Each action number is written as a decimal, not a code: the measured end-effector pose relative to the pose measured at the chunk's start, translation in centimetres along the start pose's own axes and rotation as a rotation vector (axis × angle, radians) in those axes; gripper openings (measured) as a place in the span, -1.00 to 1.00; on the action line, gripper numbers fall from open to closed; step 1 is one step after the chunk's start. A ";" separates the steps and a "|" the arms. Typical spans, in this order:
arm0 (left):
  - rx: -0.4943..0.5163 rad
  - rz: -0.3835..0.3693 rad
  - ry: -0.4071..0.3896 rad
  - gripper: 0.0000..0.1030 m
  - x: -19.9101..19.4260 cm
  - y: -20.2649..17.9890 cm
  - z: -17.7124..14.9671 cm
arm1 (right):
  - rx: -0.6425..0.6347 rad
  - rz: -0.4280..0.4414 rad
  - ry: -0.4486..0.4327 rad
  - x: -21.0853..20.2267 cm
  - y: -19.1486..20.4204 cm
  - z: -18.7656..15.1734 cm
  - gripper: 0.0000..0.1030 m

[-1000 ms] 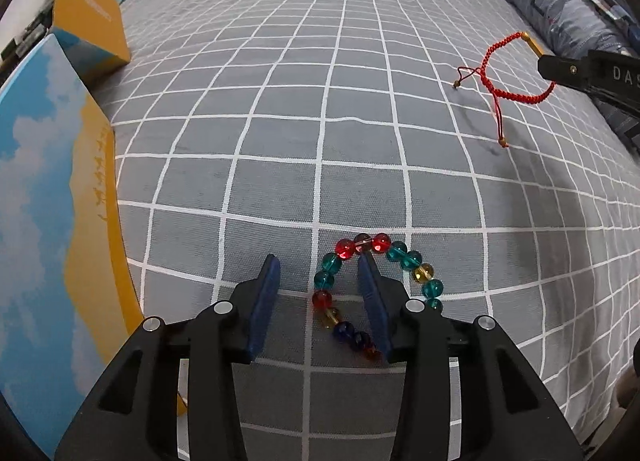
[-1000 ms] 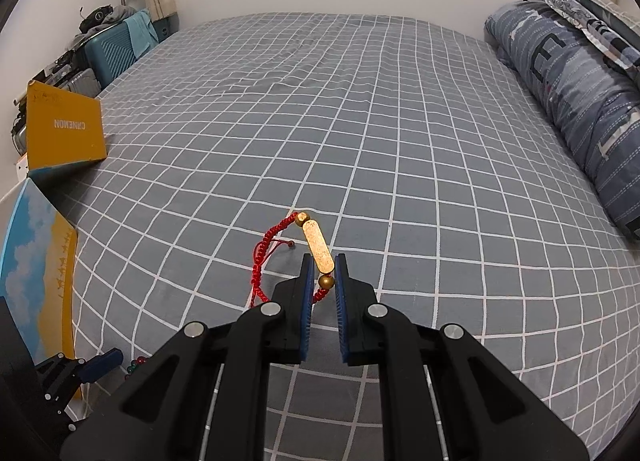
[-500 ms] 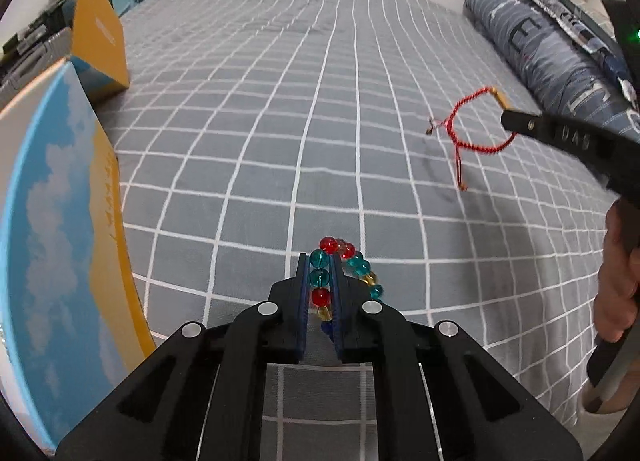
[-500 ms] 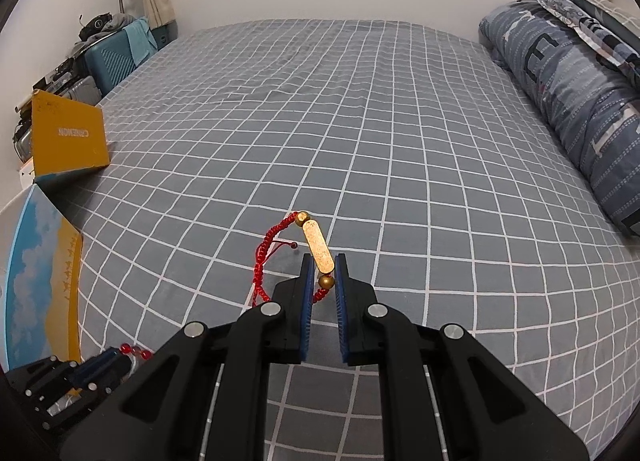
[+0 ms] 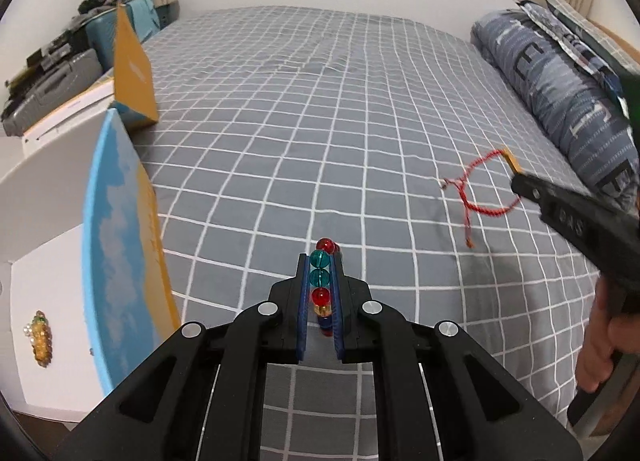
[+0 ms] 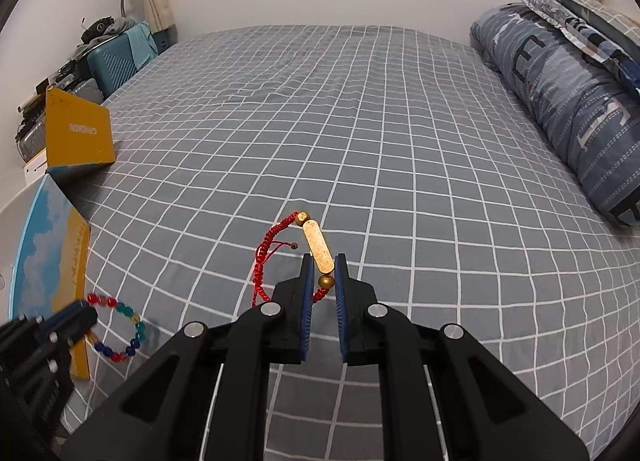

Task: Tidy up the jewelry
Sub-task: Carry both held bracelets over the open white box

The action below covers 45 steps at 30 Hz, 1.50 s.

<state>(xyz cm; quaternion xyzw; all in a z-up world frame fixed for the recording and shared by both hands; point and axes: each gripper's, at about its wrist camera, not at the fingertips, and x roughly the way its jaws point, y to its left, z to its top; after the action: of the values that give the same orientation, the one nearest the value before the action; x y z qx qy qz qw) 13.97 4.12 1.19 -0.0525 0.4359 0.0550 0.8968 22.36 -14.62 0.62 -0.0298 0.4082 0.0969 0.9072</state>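
My left gripper (image 5: 320, 261) is shut on a bracelet of coloured glass beads (image 5: 320, 279) and holds it above the bed; the loop also shows hanging from it in the right wrist view (image 6: 120, 329). My right gripper (image 6: 322, 261) is shut on a red cord bracelet with a gold bar (image 6: 318, 247), lifted above the bed; it also shows in the left wrist view (image 5: 480, 197). An open white box (image 5: 52, 301) with a blue and yellow lid (image 5: 116, 253) stands at the left, with a yellow beaded piece (image 5: 40, 341) inside.
The grey checked bed cover (image 5: 320, 121) fills the middle. A second yellow box (image 5: 132, 69) stands at the far left edge. A rolled blue duvet (image 6: 568, 101) and pillows lie along the right. Luggage (image 6: 116, 61) and clutter sit beyond the bed's left side.
My left gripper closed on the beaded bracelet and lifted it off the bed. My right gripper kept its hold on the red cord bracelet and rose a little.
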 end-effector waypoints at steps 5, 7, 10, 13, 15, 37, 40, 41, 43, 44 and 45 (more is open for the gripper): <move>-0.030 0.010 -0.006 -0.82 -0.3 0.9 0.9 | -0.032 -0.023 -0.005 -1.1 1.1 -1.3 -0.81; -0.032 0.005 -0.003 -0.82 -0.4 1.0 1.2 | -0.039 -0.028 -0.008 -1.6 1.5 -1.6 -0.81; -0.023 -0.002 -0.005 -0.82 -0.9 1.0 1.3 | -0.048 -0.031 -0.009 -2.2 2.1 -2.0 -0.81; -0.024 -0.022 -0.005 -0.82 -1.8 1.2 1.6 | -0.046 -0.029 -0.012 -2.8 2.4 -2.1 -0.81; -0.022 -0.024 -0.015 -0.82 -2.6 1.3 1.9 | -0.044 -0.026 -0.016 -3.4 2.7 -2.0 -0.81; -0.172 0.166 -0.124 -0.82 -15.1 18.6 1.3 | -0.188 0.141 -0.147 -12.8 20.3 1.1 -0.81; -0.209 0.199 -0.119 -0.82 -15.9 21.5 0.5 | -0.232 0.170 -0.145 -13.2 23.5 1.0 -0.81; -0.220 0.208 -0.116 -0.82 -16.1 22.3 0.1 | -0.247 0.182 -0.142 -13.2 24.6 0.8 -0.81; -0.239 0.226 -0.105 -0.82 -16.2 23.9 -0.5 | -0.272 0.200 -0.132 -13.1 26.9 0.5 -0.81; -0.246 0.232 -0.099 -0.82 -16.1 24.6 -0.7 | -0.282 0.210 -0.122 -12.9 27.9 0.3 -0.81; -0.253 0.243 -0.090 -0.82 -15.9 25.4 -1.0 | -0.288 0.219 -0.115 -12.8 28.6 -0.1 -0.81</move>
<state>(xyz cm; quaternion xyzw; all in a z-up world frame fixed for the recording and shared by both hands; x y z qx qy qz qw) -0.29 28.24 11.91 -0.1093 0.3881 0.2198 0.8883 8.30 11.44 10.87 -0.1091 0.3386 0.2538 0.8995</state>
